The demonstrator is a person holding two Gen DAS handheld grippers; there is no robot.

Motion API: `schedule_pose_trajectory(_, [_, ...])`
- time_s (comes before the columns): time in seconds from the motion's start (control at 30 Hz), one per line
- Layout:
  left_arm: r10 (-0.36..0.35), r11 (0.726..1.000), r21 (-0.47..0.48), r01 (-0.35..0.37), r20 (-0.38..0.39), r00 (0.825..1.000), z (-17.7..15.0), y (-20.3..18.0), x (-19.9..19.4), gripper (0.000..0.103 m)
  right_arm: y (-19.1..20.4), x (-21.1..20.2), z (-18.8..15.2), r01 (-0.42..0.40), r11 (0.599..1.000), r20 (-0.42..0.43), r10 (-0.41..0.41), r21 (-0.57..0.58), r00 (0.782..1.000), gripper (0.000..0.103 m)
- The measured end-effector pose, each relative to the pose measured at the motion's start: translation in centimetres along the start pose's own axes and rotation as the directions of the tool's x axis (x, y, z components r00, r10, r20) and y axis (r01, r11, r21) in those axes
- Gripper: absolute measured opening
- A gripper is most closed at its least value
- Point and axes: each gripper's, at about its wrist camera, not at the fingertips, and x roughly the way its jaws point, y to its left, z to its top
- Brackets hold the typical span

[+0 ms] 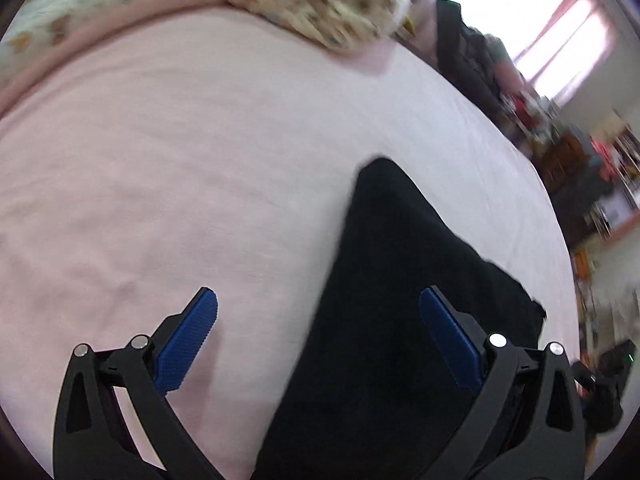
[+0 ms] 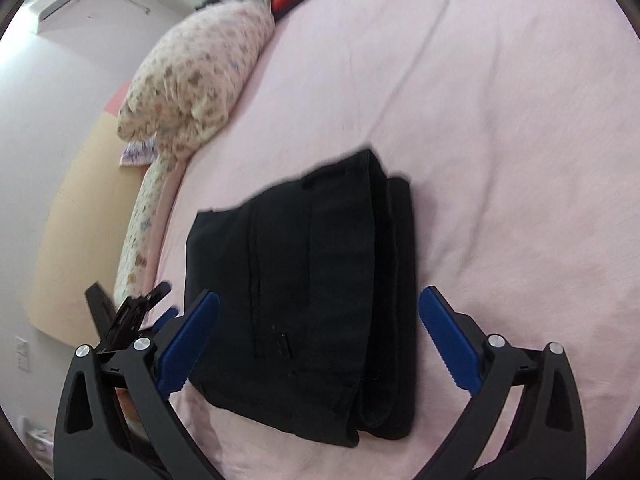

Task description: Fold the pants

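On the pink bedsheet (image 2: 500,120) the black pants (image 2: 304,292) lie folded in a compact stack, layered edges to the right. My right gripper (image 2: 319,300) hangs above them, jaws wide, nothing held. Left gripper (image 1: 318,300) also wide open & empty, over the pants' edge. Floral pillow (image 2: 192,88) beyond.

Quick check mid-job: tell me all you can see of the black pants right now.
The black pants lie folded into a compact, roughly rectangular stack on the pink bedsheet. Plain dark woven cloth, several layers showing along one edge, seam lines across the top. They lie flat; neither open gripper touches them, and only the sheet does.
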Motion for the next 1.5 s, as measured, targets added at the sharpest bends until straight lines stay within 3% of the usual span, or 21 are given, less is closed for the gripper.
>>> schedule_pose_trajectory(0.07, [-0.080, 0.997, 0.013, 0.081, -0.066, 0.995, 0.1, 0.0, 1.1, 0.101, -0.4, 1.4, 0.0, 0.040, 0.999, -0.036, -0.040, -0.005, 0.999, 0.102])
schedule_pose_trajectory(0.17, [-0.205, 0.979, -0.038, 0.202, -0.170, 0.964, -0.2, 0.7, 3.3, 0.101, -0.7, 2.6, 0.2, 0.092, 0.996, -0.053, -0.093, -0.021, 0.994, 0.102])
schedule_pose_trajectory(0.3, [-0.247, 0.969, -0.027, 0.247, -0.179, 0.952, 0.3, 0.9, 3.9, 0.101, -1.2, 3.4, 0.2, 0.105, 0.994, -0.073, -0.107, -0.029, 0.992, 0.102])
schedule_pose_trajectory(0.4, [-0.366, 0.931, -0.076, 0.358, -0.199, 0.909, 0.6, 1.2, 4.2, 0.101, -1.1, 3.7, 0.3, 0.080, 0.996, -0.072, -0.083, -0.038, 0.994, 0.102])
schedule_pose_trajectory(0.47, [-0.436, 0.900, -0.106, 0.423, -0.218, 0.873, 0.4, 1.2, 4.5, 0.101, -1.2, 3.9, 0.2, 0.009, 1.000, -0.090, -0.012, -0.029, 0.996, 0.102])
schedule_pose_trajectory(0.5, [-0.450, 0.893, -0.103, 0.438, -0.228, 0.863, 0.2, 1.0, 4.6, 0.101, -1.4, 4.1, 0.1, -0.039, 0.999, -0.110, 0.038, -0.008, 0.993, 0.102])
schedule_pose_trajectory(0.53, [-0.444, 0.896, -0.090, 0.435, -0.232, 0.866, 0.3, 0.7, 4.7, 0.101, -1.6, 4.1, 0.1, -0.053, 0.999, -0.118, 0.053, 0.002, 0.992, 0.102])
schedule_pose_trajectory(0.63, [-0.475, 0.878, -0.086, 0.470, -0.258, 0.841, 0.2, 0.2, 4.9, 0.101, -2.0, 4.1, 0.3, -0.088, 0.996, -0.135, 0.089, 0.014, 0.987, 0.102])
schedule_pose_trajectory(0.8, [-0.537, 0.843, -0.134, 0.521, -0.265, 0.801, 0.2, 0.9, 5.2, 0.101, -1.6, 4.8, 0.1, -0.076, 0.996, -0.147, 0.069, -0.037, 0.987, 0.102])
schedule_pose_trajectory(0.9, [-0.578, 0.816, -0.170, 0.553, -0.250, 0.777, 0.3, 1.5, 5.6, 0.101, -1.5, 4.6, -0.1, -0.115, 0.992, -0.127, 0.107, -0.051, 0.986, 0.102])
schedule_pose_trajectory(0.93, [-0.584, 0.812, -0.174, 0.557, -0.247, 0.773, 0.4, 1.6, 5.7, 0.100, -1.6, 4.6, -0.2, -0.120, 0.991, -0.124, 0.113, -0.053, 0.986, 0.097])
schedule_pose_trajectory(1.0, [-0.581, 0.814, -0.172, 0.555, -0.242, 0.777, 0.3, 1.7, 5.5, 0.098, -1.9, 4.2, -0.3, -0.114, 0.992, -0.116, 0.108, -0.051, 0.987, 0.087])
schedule_pose_trajectory(1.07, [-0.569, 0.822, -0.168, 0.544, -0.235, 0.788, 0.1, 2.1, 5.3, 0.093, -2.5, 4.0, -0.3, -0.107, 0.993, -0.106, 0.102, -0.044, 0.989, 0.069])
schedule_pose_trajectory(1.17, [-0.568, 0.823, -0.189, 0.536, -0.223, 0.793, 0.2, 2.2, 5.5, 0.075, -3.9, 3.7, -0.3, -0.139, 0.990, -0.094, 0.138, -0.005, 0.986, 0.050])
schedule_pose_trajectory(1.3, [-0.550, 0.831, -0.237, 0.504, -0.211, 0.808, 0.0, 3.6, 5.3, 0.040, -3.6, 3.8, -0.3, -0.149, 0.989, -0.081, 0.149, -0.006, 0.986, 0.046])
schedule_pose_trajectory(1.33, [-0.545, 0.833, -0.244, 0.497, -0.208, 0.812, 0.0, 3.8, 5.2, 0.036, -3.3, 3.6, -0.3, -0.143, 0.990, -0.076, 0.142, -0.012, 0.987, 0.045])
schedule_pose_trajectory(1.4, [-0.528, 0.844, -0.233, 0.484, -0.199, 0.825, -0.1, 3.7, 4.9, 0.035, -2.5, 3.3, -0.4, -0.126, 0.991, -0.061, 0.123, -0.050, 0.991, 0.044])
schedule_pose_trajectory(1.47, [-0.487, 0.871, -0.186, 0.455, -0.196, 0.851, -0.1, 2.9, 4.6, 0.036, -2.5, 3.6, -0.4, -0.121, 0.991, -0.056, 0.118, -0.056, 0.991, 0.044])
schedule_pose_trajectory(1.5, [-0.461, 0.886, -0.153, 0.438, -0.194, 0.866, -0.2, 2.2, 4.3, 0.041, -3.0, 3.8, -0.4, -0.137, 0.990, -0.061, 0.135, -0.031, 0.989, 0.044])
